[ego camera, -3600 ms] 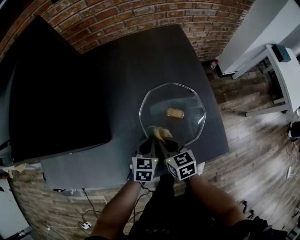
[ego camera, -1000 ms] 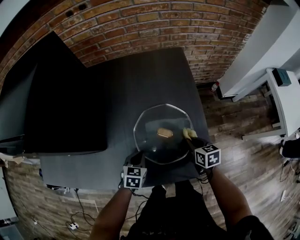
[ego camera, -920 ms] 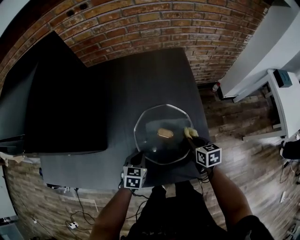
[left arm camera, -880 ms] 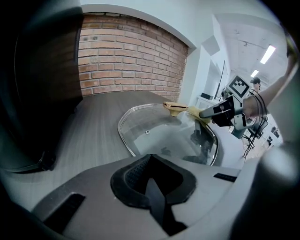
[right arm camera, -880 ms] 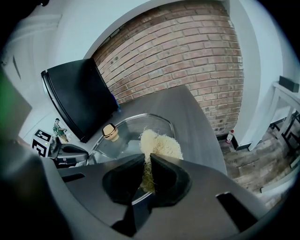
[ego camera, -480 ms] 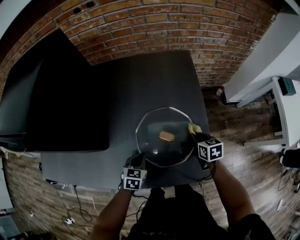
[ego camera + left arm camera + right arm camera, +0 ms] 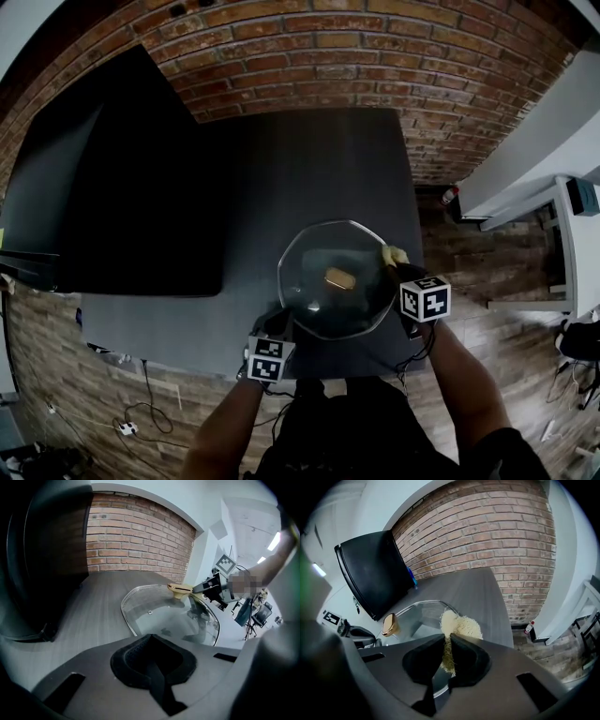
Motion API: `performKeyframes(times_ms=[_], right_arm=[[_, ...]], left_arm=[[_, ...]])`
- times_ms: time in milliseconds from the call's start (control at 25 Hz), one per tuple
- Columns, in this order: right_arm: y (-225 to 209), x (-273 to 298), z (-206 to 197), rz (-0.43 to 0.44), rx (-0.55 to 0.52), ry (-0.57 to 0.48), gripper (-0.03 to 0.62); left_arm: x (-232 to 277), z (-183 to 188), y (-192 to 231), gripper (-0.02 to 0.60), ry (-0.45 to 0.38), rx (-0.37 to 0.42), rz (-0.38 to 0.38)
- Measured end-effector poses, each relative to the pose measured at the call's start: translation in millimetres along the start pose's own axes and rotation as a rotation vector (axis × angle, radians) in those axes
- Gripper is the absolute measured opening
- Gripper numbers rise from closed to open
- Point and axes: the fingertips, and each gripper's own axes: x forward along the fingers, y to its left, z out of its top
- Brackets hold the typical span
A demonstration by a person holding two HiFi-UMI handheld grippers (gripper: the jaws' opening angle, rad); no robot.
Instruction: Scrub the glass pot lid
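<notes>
Left tool (image 7: pixel 151 639), low over the dark tabletop (image 7: pixel 281 169), is pressed together at the near rim of the lid (image 7: pixel 314 305), seemingly gripping it. Right tool (image 7: pixel 446 643) pinches a pale scrubber (image 7: pixel 460 624) at the lid's right rim. Gold knob (image 7: pixel 338 278) sits centre.

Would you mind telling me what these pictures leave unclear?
- Left gripper view: the glass lid's near rim runs behind the shut left tongs; a pinch is unconfirmed.
- Right gripper view: the right tongs hide the scrubber's lower half.
- Head view: the knob is too small for detail.
</notes>
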Motion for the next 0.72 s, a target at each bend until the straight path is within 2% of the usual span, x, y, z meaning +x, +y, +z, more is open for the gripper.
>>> performKeyframes(times_ms=[720], right_arm=[[7.6, 8.3, 2.5, 0.024, -0.058, 0.018, 0.043]], left_arm=[[0.5, 1.0, 1.2, 0.032, -0.015, -0.011, 0.030]])
